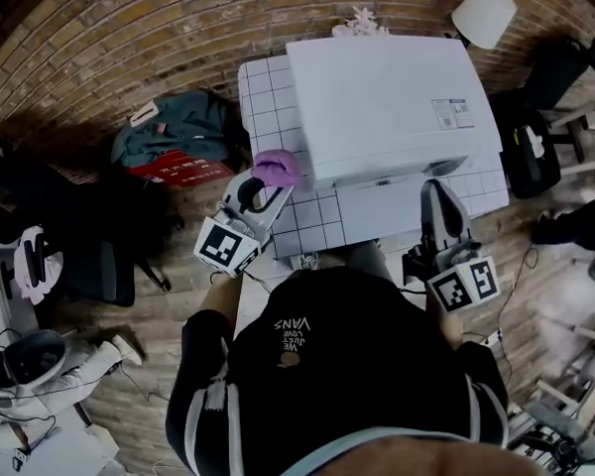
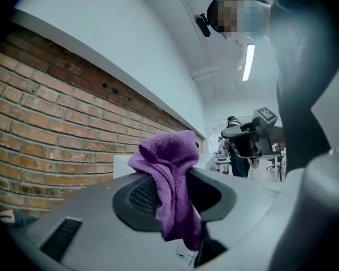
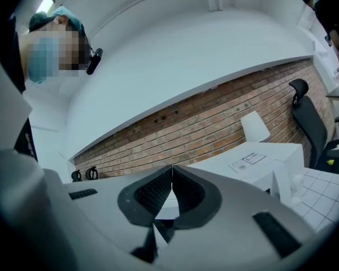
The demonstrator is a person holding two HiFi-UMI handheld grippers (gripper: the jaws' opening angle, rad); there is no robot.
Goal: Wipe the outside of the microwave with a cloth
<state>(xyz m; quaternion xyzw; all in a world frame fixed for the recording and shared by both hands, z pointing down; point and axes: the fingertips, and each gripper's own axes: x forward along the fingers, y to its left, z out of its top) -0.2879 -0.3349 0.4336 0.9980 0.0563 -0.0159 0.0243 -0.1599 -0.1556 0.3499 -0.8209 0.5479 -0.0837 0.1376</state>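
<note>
The purple cloth [image 1: 277,168] is clamped between the jaws of the left gripper [image 1: 266,184], bunched above the tips with a tail hanging down. It is held at the near-left corner of the white microwave [image 1: 387,97], at about 8 o'clock of the box in the head view. Whether it is actually pressed against the panel cannot be made out. The microwave is set on a tiled table [image 1: 261,92]. The right gripper [image 1: 433,194] is held at about 5 o'clock of the microwave, before the door, its jaws closed together on nothing.

The step in hand is judged to be the wipe of the left side. For a good pass, the bunched head should be laid flat on the panel, so that cloth and not jaw plastic is dragged across it. Long overlapping strokes from 6 toward 12 o'clock are called for, under light, even pressure. The loose tail should be watched in case it is snagged at the corner.
</note>
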